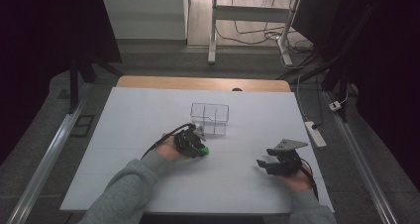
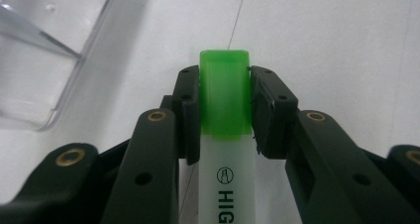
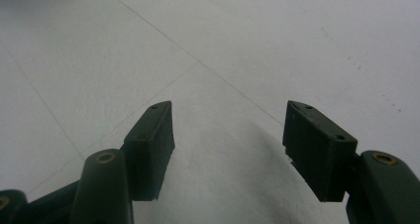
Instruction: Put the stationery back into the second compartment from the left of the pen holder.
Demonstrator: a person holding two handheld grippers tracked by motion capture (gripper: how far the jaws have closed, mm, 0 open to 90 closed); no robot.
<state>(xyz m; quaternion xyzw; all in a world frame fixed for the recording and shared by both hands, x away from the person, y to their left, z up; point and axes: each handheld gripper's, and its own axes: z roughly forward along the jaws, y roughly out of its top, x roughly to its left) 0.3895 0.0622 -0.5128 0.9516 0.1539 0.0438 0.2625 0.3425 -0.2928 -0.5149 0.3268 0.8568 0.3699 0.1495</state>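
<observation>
A highlighter (image 2: 225,135) with a green cap and a white barrel lies between the black jaws of my left gripper (image 2: 225,102), which is shut on the cap. In the high view the left gripper (image 1: 202,149) sits low over the white table just in front of a clear plastic box (image 1: 210,117), and the green cap (image 1: 205,150) peeks out at its tip. My right gripper (image 3: 228,135) stands open above bare table, nothing between its fingers. In the high view the right gripper (image 1: 262,164) rests at the right front of the table.
The clear box has inner dividers, and its corner (image 2: 39,60) shows at the upper left of the left gripper view. The white table sheet (image 1: 148,115) is bordered by a wooden edge at the back. A power strip (image 1: 315,133) lies on the floor to the right.
</observation>
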